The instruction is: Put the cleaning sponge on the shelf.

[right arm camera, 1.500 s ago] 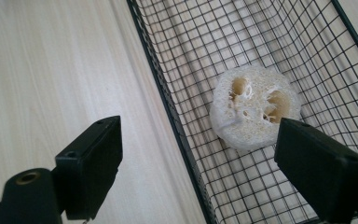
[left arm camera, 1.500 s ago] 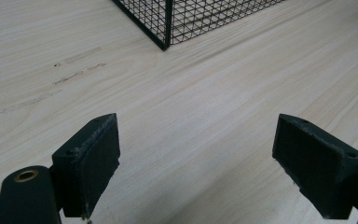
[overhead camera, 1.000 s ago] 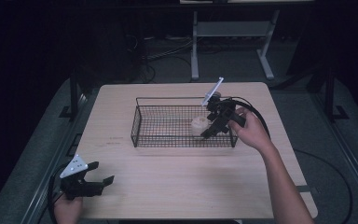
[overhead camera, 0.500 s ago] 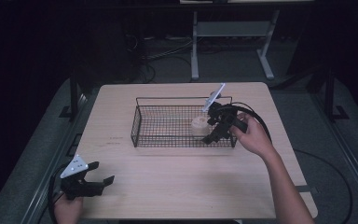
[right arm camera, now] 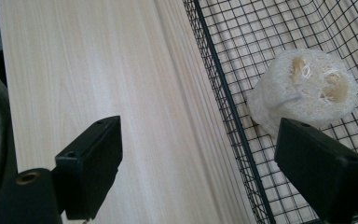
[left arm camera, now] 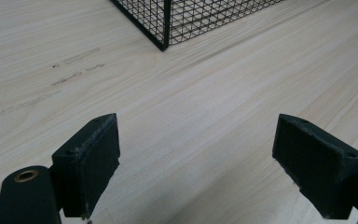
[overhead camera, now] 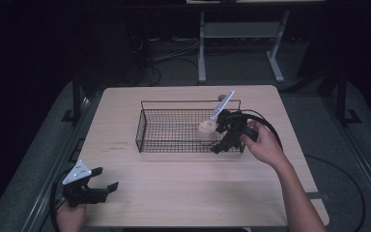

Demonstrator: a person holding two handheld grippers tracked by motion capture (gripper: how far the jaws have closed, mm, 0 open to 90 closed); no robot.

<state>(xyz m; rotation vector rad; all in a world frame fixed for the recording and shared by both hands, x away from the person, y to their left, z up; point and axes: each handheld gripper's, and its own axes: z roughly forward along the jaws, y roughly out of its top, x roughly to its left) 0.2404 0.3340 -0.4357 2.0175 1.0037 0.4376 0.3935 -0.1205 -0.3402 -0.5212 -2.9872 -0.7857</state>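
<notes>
Right gripper (overhead camera: 221,140) jaws apart, empty, at basket (overhead camera: 147,126) rim | loofah (right arm camera: 304,88) lies inside, looks placed | left gripper (overhead camera: 100,186) apart, idle on surface (overhead camera: 183,193)

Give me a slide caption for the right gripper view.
Open right gripper straddling the wire basket's rim, a loofah piece lying inside.

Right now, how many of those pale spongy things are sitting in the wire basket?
1. A single pale, fibrous loofah sponge lies on the floor of the black wire mesh basket, at its right end, close to the right gripper, whose jaws are open. Nothing else seems hidden inside.
</notes>
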